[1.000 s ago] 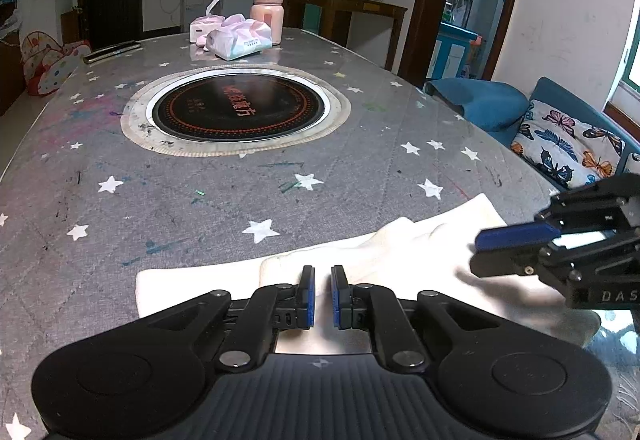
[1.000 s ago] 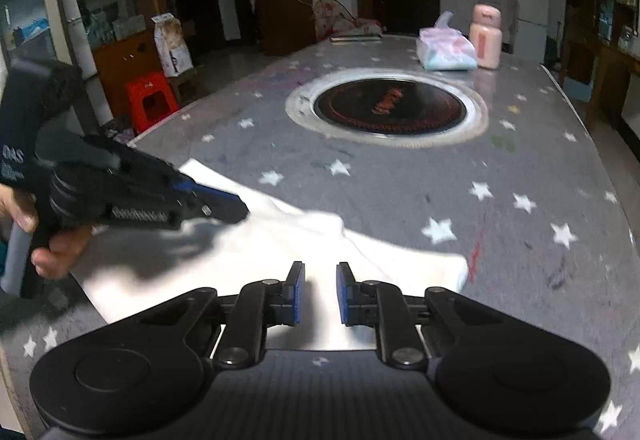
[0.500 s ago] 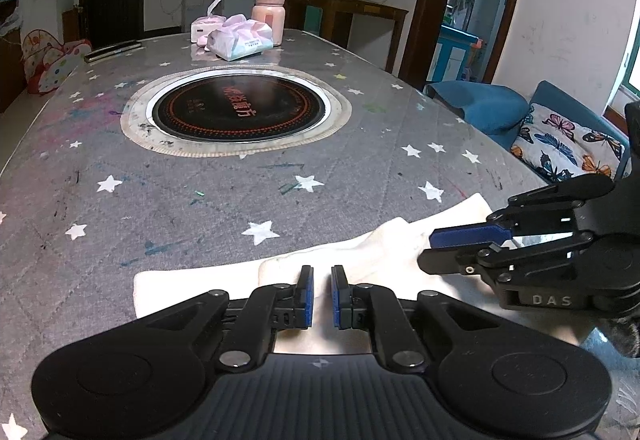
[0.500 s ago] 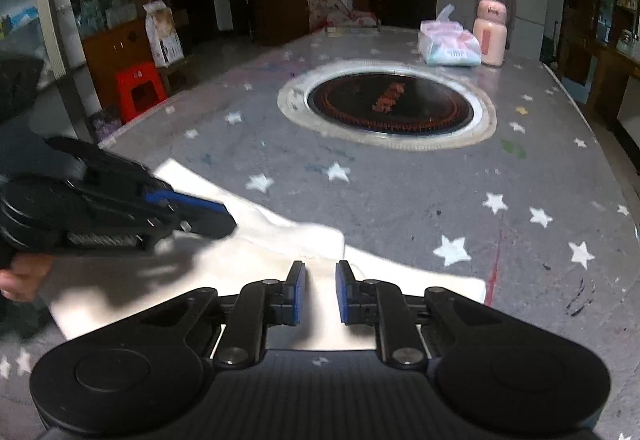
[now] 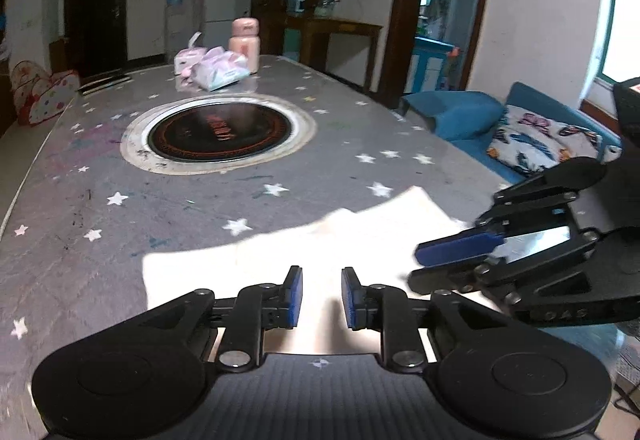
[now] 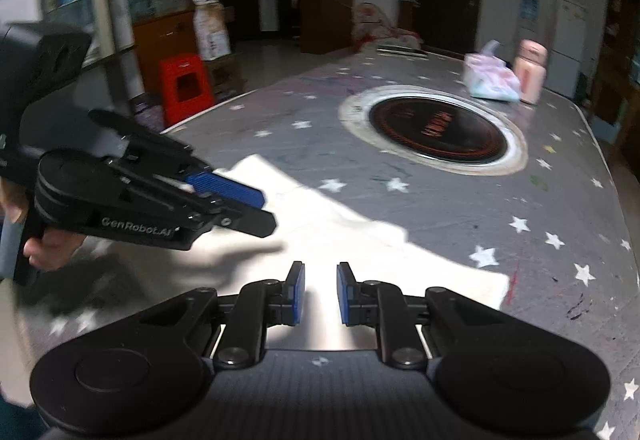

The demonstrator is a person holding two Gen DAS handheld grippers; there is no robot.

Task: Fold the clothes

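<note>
Left gripper (image 6: 262, 207) marked "GenRobot.AI", both jaws parted, empty — white garment (image 5: 320, 244) blurred, perhaps folded

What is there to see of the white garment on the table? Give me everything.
The white garment looks like soft, plain fabric, lying flat on the grey star-patterned table at its near end. A folded layer makes a raised edge across its middle, and bright sunlight washes out most detail. The left gripper and right gripper are both open above it, with nothing between their fingers. What kind of garment it is cannot be told.

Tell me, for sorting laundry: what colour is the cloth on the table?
White, plain; clearest in the right wrist view: cloth.
</note>
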